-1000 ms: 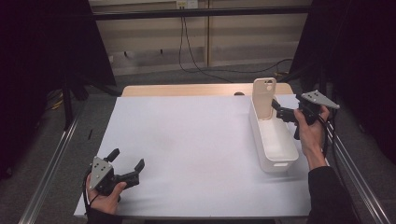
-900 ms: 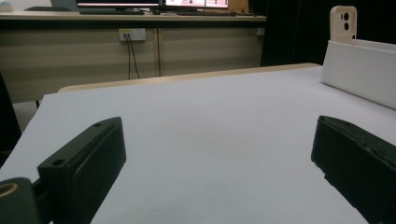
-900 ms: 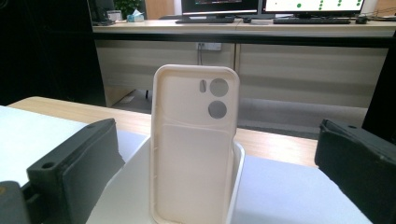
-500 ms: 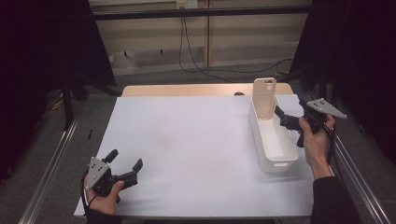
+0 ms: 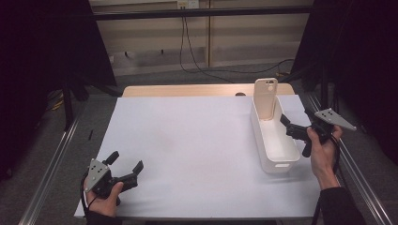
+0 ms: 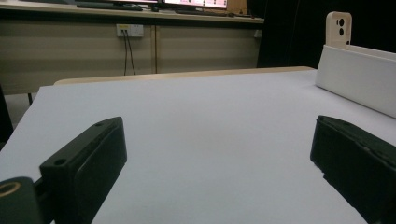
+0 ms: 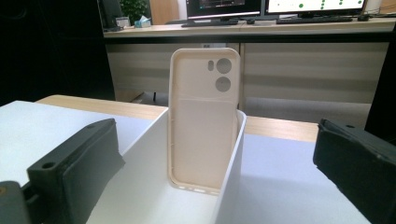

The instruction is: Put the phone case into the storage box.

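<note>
The table (image 5: 197, 154), covered by a white sheet, filled the middle of the high view, with a strip of bare wood showing along its far edge. On its right side stood a long white bin (image 5: 274, 140), laid lengthwise from near to far. Inside the bin, at its far end, a cream phone case (image 5: 265, 99) stood upright and leaned against the end wall, its top rising above the rim. In the right gripper view the phone case (image 7: 204, 119) showed its hollow inner face, with 2 round camera holes near the top and its lower edge resting down in the bin (image 7: 224, 186).

The right claw (image 5: 292, 127) was held just right of the bin, about halfway along it, pointing left and far toward the phone case. Its jaws stood wide apart with nothing between them, 1 over the bin's right rim as far as the high view told. The hand gripping it came in from the near right.

The left claw (image 5: 126, 163) sat at the near left corner of the table, well apart from the bin, low over the sheet. Its jaws were also spread wide and empty. In the left gripper view the bin (image 6: 359, 77) lay far off to the right, the phone case (image 6: 339, 30) poking above its rim.
</note>
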A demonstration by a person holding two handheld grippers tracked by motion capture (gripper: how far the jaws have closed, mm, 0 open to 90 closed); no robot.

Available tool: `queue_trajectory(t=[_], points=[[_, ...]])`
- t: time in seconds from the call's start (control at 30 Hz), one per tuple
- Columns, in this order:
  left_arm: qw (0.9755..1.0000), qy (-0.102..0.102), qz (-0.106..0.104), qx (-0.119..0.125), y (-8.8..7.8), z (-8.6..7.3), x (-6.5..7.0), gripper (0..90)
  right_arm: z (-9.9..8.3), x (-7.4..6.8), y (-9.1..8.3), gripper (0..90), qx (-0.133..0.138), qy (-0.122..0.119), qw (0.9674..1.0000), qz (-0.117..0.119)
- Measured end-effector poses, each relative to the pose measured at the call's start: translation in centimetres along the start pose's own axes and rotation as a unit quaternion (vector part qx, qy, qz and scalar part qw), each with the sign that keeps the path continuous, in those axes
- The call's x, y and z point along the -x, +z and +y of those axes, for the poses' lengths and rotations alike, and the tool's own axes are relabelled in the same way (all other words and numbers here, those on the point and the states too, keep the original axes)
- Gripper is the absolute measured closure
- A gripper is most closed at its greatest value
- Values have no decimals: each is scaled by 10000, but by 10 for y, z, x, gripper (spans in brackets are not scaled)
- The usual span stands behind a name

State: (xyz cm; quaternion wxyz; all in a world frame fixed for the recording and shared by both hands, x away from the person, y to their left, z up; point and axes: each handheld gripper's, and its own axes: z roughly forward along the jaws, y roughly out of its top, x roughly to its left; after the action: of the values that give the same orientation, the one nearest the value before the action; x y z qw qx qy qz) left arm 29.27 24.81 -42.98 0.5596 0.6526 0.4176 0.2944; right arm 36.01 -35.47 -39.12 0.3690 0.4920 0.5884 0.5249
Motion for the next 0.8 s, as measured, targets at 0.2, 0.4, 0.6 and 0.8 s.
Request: queue_trajectory(t=[0.2, 0.4, 0.6, 0.8], points=[[10000, 28, 9, 7, -1, 0, 1, 37, -4, -4, -12, 0, 31, 45, 10000, -25], [10000, 37, 23, 3, -1, 0, 1, 37, -6, -10, -24, 0, 85, -12, 9999, -54], [10000, 63, 52, 4, -3, 0, 1, 36, -7, -16, -34, 0, 76, -34, 9999, -66], [10000, 77, 46, 6, -4, 0, 1, 35, -12, -20, -42, 0, 49, 67, 9999, -84]])
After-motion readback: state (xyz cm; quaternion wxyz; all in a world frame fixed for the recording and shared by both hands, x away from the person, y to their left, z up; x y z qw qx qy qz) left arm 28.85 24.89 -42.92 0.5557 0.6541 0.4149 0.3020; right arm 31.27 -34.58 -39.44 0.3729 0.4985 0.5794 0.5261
